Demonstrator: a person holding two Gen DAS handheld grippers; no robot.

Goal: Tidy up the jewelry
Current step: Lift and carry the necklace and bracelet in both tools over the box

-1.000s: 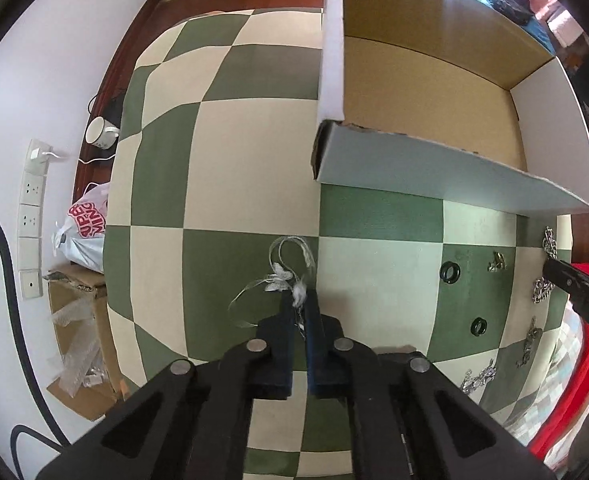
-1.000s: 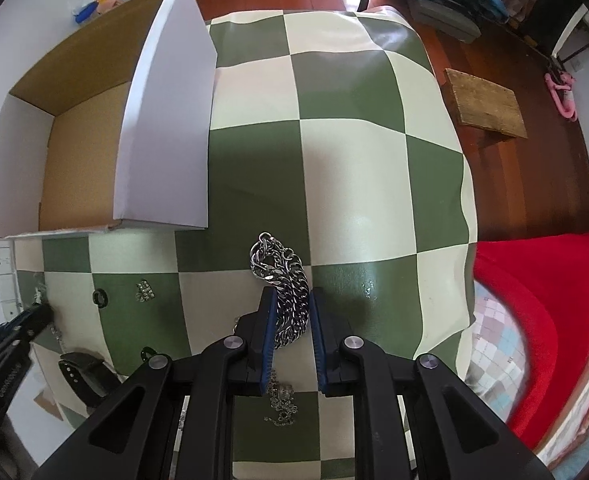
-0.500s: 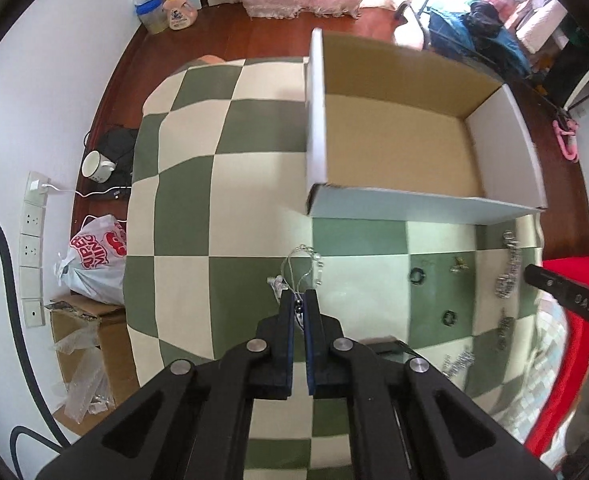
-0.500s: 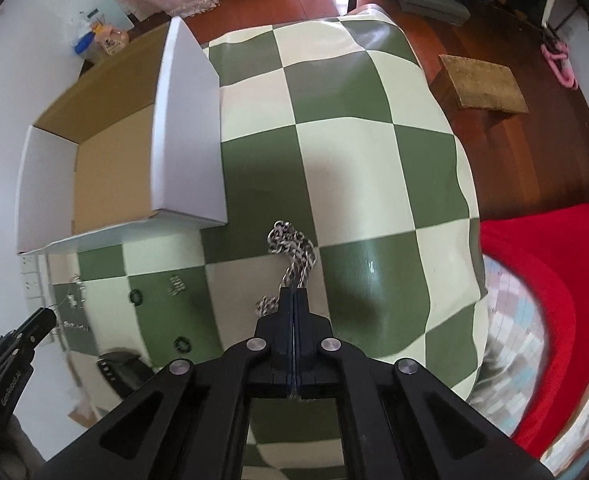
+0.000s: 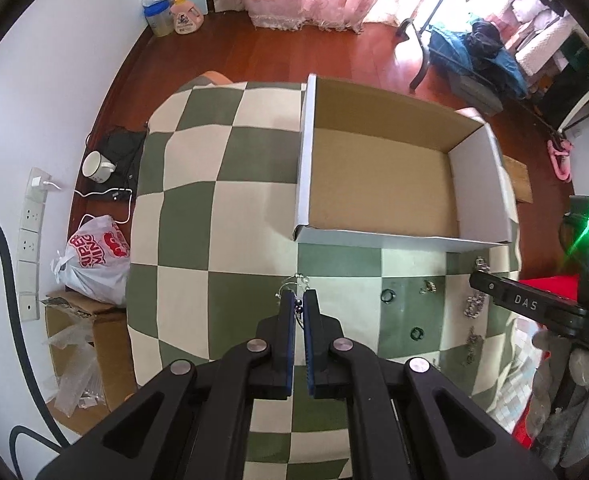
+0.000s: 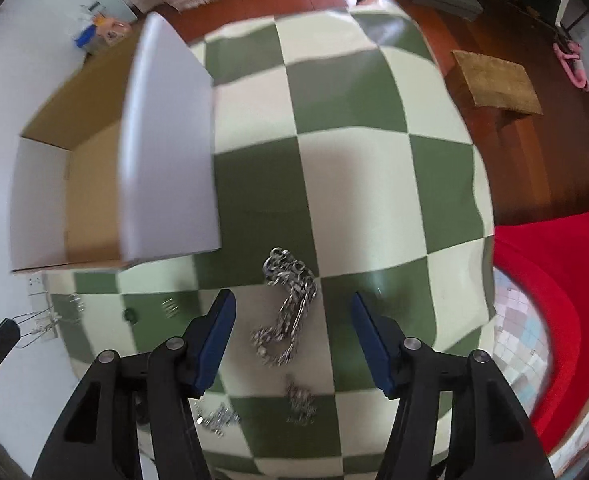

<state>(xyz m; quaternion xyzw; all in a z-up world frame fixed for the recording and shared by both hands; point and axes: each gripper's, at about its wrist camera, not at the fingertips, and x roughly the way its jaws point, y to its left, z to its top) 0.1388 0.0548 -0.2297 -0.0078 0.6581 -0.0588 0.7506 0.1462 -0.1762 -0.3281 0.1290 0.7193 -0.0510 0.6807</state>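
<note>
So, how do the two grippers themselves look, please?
Both the left gripper and the right gripper are matte black, with angular linkage arms joined by round silver rivets. Their fingers carry blue pads on the inner faces. Seen from the left camera, the right one bears white "DAS" lettering.

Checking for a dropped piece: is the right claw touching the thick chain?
Apart. The right wrist view shows the right claw wide open, with checkered cloth visible between each finger and the thick chain.

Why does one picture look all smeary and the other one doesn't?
Right wrist view: motion-blurred, so the chunky chain and box edges smear. Left wrist view: sharp, with bright window glare top right and a green flare at the right edge; both bend straight lines, fisheye-style.
</note>
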